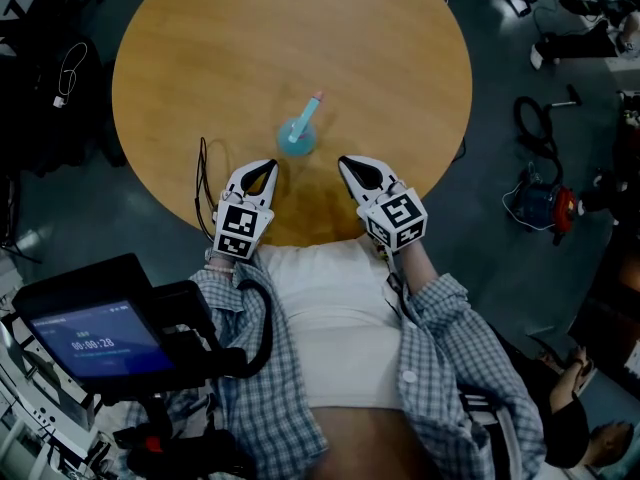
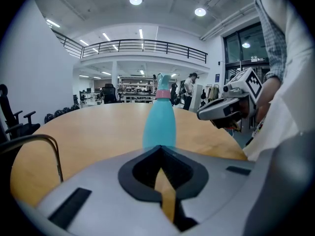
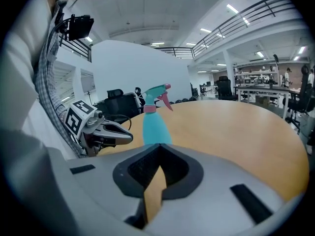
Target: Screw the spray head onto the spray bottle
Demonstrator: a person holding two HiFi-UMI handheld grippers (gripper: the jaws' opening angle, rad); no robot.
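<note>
A turquoise spray bottle stands upright on the round wooden table, its pink-collared spray head on top. The left gripper view has the bottle straight ahead, and in the right gripper view the bottle carries the trigger head pointing right. My left gripper rests at the table's near edge, left of the bottle, shut and empty. My right gripper sits to the bottle's right, also shut with nothing in it. Neither gripper touches the bottle.
A black cable loop hangs over the table's near-left edge. A device with a lit screen sits at the lower left. Chairs, cables and gear lie on the floor around the table. Another person's hand shows at the lower right.
</note>
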